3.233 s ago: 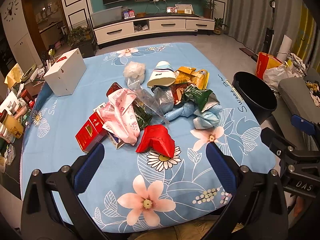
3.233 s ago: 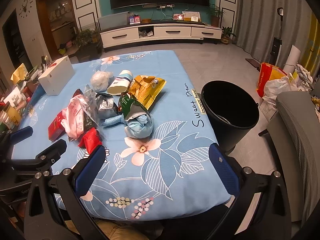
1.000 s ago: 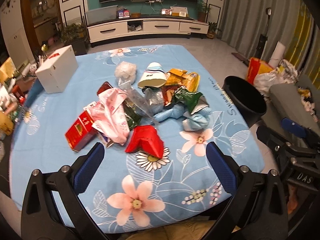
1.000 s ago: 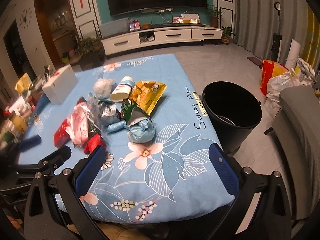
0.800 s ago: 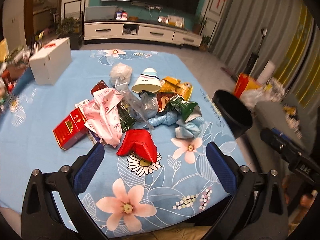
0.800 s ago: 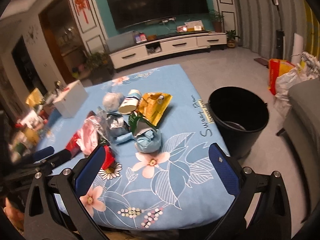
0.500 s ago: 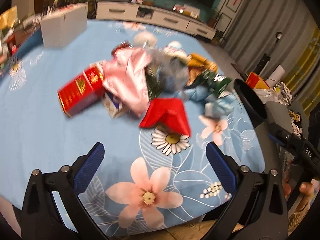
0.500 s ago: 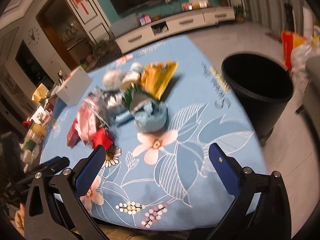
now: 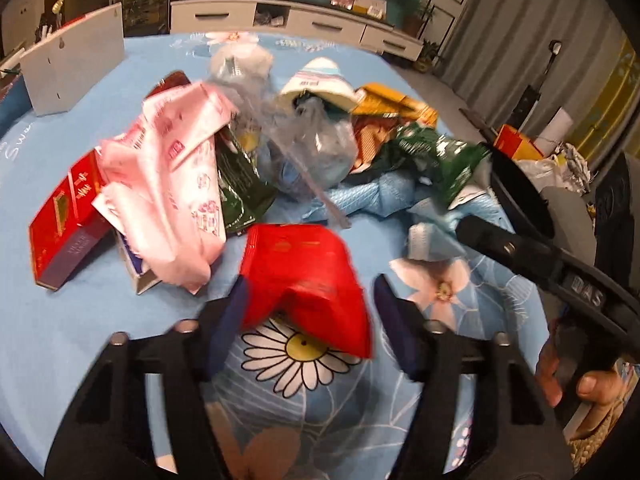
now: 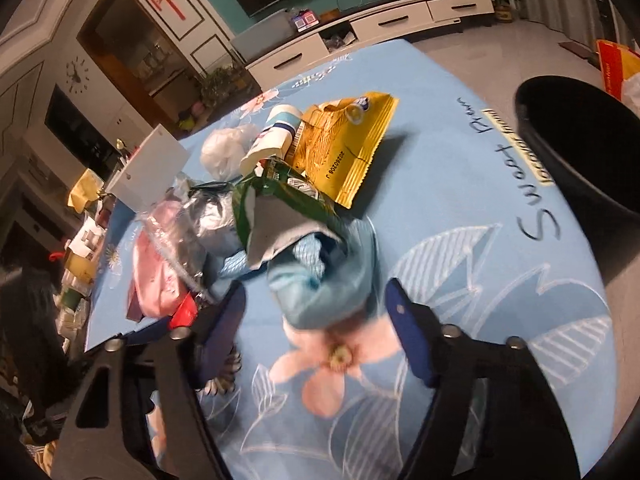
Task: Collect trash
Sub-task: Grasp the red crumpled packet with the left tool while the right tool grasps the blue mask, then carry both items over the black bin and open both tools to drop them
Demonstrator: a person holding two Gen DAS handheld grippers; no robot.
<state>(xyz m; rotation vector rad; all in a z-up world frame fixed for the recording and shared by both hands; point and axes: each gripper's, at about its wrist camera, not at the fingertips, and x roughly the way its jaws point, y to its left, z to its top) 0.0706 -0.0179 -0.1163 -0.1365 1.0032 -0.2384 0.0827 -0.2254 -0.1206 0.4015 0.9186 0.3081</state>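
Between the closing jaws of the left gripper (image 9: 310, 304) sits the red packet (image 9: 308, 276), with the pink wrapper (image 9: 172, 184) crowding their left. A light-blue bundle (image 10: 324, 284) fills the closing right gripper (image 10: 316, 304); bare desk (image 10: 500, 280) lies open rightward up to the black bin (image 10: 580, 152).

Black-framed left claw (image 9: 306, 304), blue pads, silver screws, right claw (image 10: 316, 312) alike, lettering perhaps "DAS"
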